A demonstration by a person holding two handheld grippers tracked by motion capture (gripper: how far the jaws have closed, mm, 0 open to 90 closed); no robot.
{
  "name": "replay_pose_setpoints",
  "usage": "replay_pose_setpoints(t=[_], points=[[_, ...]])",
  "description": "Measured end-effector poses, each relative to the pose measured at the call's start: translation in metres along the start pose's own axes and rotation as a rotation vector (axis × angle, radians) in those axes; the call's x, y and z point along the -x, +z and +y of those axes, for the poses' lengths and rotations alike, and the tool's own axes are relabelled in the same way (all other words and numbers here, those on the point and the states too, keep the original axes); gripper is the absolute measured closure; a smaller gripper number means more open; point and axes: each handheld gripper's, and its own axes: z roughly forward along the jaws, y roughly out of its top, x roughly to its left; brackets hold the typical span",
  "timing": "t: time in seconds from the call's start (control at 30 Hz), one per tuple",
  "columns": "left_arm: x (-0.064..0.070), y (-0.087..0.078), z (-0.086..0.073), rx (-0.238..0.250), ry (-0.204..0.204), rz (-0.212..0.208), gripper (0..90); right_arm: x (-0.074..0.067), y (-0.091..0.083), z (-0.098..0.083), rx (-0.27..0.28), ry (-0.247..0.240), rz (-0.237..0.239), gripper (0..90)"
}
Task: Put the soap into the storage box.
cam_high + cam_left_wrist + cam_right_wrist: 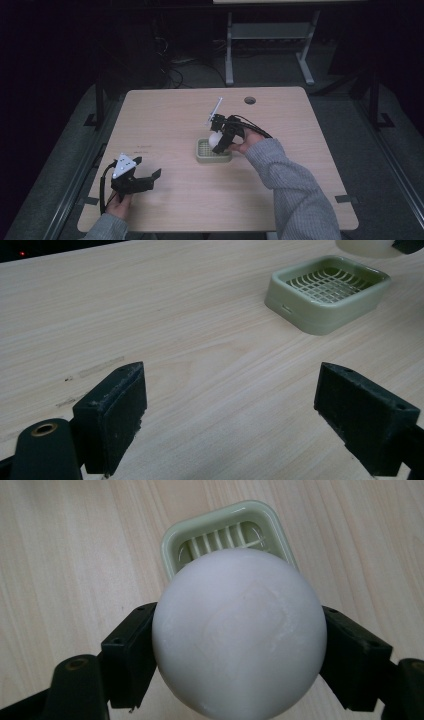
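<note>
The right claw [235,645] grips a white round soap [237,630] just above the green soap dish [327,292] at mid-tabletop [165,115]; likely it goes in, so centre it, lower gently, then release; the left claw [230,415] rests open, near left.

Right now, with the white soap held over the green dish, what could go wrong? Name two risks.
1. The soap is round and smooth, pinched only at its sides by the right gripper; it might slip and roll across the table.
2. The dish is light-looking and unheld, since the left gripper sits apart, open; a bump could shove it.
</note>
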Motion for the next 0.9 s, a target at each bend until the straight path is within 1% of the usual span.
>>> replay_pose_setpoints(t=[0.17, 0.33, 0.5, 0.9], points=[[0.000, 0.000, 0.000, 0.000, -0.002, 0.000, 13.1, 0.002, 0.007, 0.004, -0.002, 0.000, 0.008, 23.3], [0.000, -0.001, 0.000, -0.002, 0.000, -0.002, 13.2, 0.004, 0.013, 0.007, -0.008, -0.002, 0.007, 23.3], [0.000, -0.001, 0.000, -0.001, -0.002, -0.001, 13.2, 0.006, 0.016, 0.007, -0.005, 0.006, 0.009, 23.3], [0.000, -0.001, 0.000, 0.008, -0.008, -0.002, 13.2, 0.008, 0.023, 0.010, -0.003, 0.007, 0.018, 23.3]])
